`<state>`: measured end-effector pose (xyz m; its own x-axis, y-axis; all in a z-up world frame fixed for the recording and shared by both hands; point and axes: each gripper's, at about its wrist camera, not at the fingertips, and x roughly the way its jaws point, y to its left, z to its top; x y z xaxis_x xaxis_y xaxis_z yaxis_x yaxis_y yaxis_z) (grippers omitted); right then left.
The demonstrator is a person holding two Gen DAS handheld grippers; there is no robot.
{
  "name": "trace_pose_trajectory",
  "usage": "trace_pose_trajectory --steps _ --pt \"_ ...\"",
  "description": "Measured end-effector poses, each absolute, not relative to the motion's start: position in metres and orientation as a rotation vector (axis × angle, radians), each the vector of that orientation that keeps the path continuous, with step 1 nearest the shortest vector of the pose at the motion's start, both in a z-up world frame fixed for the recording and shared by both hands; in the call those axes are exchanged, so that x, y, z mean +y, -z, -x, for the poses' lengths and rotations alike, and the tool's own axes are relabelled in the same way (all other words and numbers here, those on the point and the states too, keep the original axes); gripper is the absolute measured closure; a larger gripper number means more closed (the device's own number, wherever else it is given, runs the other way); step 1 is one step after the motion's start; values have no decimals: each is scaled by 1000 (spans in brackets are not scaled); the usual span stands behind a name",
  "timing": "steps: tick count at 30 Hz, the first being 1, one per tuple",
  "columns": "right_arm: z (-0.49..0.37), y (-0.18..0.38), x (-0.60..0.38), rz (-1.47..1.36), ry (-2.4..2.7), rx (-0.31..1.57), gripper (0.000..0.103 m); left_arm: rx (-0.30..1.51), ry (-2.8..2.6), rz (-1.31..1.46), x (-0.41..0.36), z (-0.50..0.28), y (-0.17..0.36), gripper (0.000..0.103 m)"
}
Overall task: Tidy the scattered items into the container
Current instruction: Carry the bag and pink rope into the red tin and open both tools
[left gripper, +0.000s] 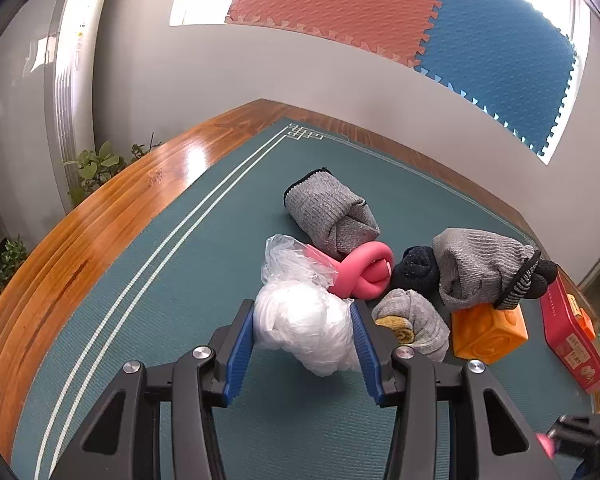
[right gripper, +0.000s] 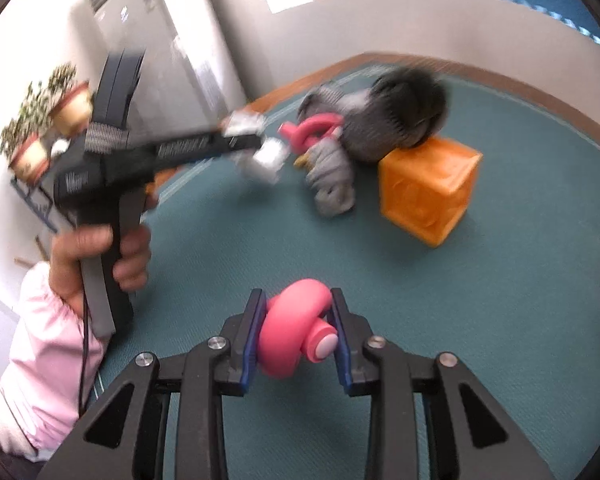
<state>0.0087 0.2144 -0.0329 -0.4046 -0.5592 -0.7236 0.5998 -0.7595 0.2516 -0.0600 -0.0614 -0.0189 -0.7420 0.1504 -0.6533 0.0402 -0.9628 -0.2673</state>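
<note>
We see the left gripper (left gripper: 302, 338) clamped on a crumpled white plastic bag (left gripper: 300, 320), its blue pads (left gripper: 240, 354) pressed against either side of the bundle, which sits low over the green mat (left gripper: 140, 300); the right gripper (right gripper: 296, 330) is closed on a pink knotted tube (right gripper: 290, 330), the loop squeezed between its two fingers above the mat, with a pale round end cap facing the camera; just beyond the bag lies a second pink knotted tube (left gripper: 364, 274), touching the bag's loose upper folds; behind that tube rests a rolled grey sock (left gripper: 332, 212) with a dark edge; to the right a small dark sock ball (left gripper: 416, 268) sits against a larger grey sock bundle (left gripper: 480, 268), which leans on top of an orange cube (left gripper: 488, 332); in front of these, beside the left gripper's right finger, is a pale grey sock (left gripper: 416, 320) with a yellow patch, close to the cube; further right lies a red box (left gripper: 572, 332) near the mat's edge; we cannot tell from either view where the container is; the mat lies on a wooden table (left gripper: 80, 232), with potted plants (left gripper: 96, 168) beyond its left side; in the right wrist view the person's left hand (right gripper: 96, 256) grips the handle of the left tool, though that part is blurred.
</note>
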Motion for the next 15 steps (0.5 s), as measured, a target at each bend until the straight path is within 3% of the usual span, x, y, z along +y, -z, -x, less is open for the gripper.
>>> trace_pose_trajectory --steps 15 --pt "11 6 275 -1009 2436 -168 69 -380 -2849 1059 -53 53 13 54"
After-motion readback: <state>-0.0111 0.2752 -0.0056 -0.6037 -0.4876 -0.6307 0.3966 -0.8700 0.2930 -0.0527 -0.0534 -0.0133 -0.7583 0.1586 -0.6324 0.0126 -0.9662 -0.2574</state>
